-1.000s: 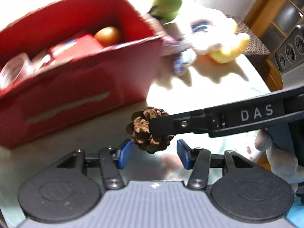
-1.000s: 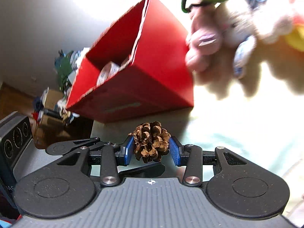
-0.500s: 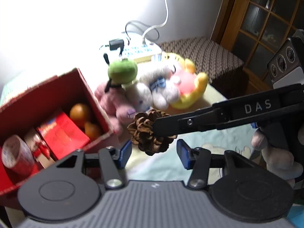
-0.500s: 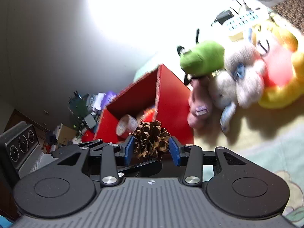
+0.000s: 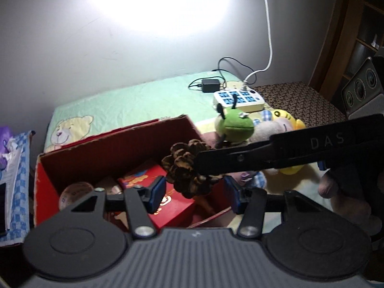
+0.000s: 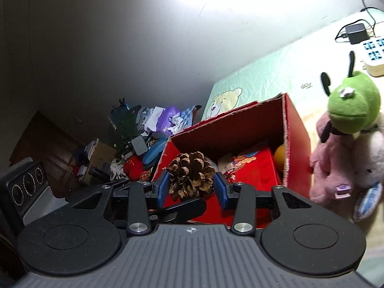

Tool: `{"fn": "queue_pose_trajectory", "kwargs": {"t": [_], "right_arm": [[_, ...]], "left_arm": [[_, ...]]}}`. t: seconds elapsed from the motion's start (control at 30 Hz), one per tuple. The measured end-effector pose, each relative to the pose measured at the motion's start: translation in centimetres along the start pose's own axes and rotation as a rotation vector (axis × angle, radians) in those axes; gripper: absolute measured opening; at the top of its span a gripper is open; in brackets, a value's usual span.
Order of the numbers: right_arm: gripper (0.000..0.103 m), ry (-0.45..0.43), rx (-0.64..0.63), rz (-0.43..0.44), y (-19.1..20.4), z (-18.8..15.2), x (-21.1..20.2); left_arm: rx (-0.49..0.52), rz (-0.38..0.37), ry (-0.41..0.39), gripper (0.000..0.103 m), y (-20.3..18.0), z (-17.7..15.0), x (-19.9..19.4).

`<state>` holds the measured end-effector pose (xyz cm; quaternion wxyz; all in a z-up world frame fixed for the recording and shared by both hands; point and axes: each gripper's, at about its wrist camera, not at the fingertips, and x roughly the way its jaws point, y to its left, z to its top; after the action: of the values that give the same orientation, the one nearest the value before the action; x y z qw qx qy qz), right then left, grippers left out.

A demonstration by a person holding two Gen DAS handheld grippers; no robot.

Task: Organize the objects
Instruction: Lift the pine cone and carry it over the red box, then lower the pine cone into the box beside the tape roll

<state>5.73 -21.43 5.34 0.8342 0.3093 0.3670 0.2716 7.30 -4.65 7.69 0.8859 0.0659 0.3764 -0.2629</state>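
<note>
My right gripper (image 6: 190,188) is shut on a brown pine cone (image 6: 190,174) and holds it in the air above the near side of the open red cardboard box (image 6: 296,129). In the left wrist view the pine cone (image 5: 183,165) hangs just in front of my left gripper (image 5: 194,194), whose jaws are open and empty; the right gripper's black finger (image 5: 276,156) crosses from the right. The red box (image 5: 103,153) holds a red packet (image 5: 168,199), an orange ball (image 6: 279,154) and a round patterned object (image 5: 75,190).
Plush toys lie right of the box: a green-headed one (image 6: 352,103), a pink one (image 6: 333,168), a yellow one (image 5: 291,124). A white power strip (image 5: 237,98) and black adapter (image 5: 211,85) sit at the back of the green bear-print sheet (image 5: 124,103). Clutter (image 6: 144,129) lies left.
Both grippers have risen and moved over the box; the view went from the box's side to looking down into it. The pine cone stays clamped in the right gripper.
</note>
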Motion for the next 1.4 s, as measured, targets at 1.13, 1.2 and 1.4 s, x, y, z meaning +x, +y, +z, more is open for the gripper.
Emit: {"fn": "queue_pose_trajectory", "kwargs": {"t": [1.13, 1.2, 1.4], "right_arm": [[0.043, 0.425, 0.165, -0.096, -0.9, -1.2, 17.5], [0.043, 0.425, 0.168, -0.100, -1.1, -1.1, 17.7], [0.045, 0.407, 0.233, -0.072, -2.0, -1.0, 17.4]], "left_arm": [[-0.206, 0.126, 0.264, 0.057, 12.7, -5.6, 7.0], [-0.205, 0.121, 0.271, 0.057, 12.7, -5.6, 7.2], [-0.203, 0.118, 0.266, 0.059, 12.7, -5.6, 7.5]]}}
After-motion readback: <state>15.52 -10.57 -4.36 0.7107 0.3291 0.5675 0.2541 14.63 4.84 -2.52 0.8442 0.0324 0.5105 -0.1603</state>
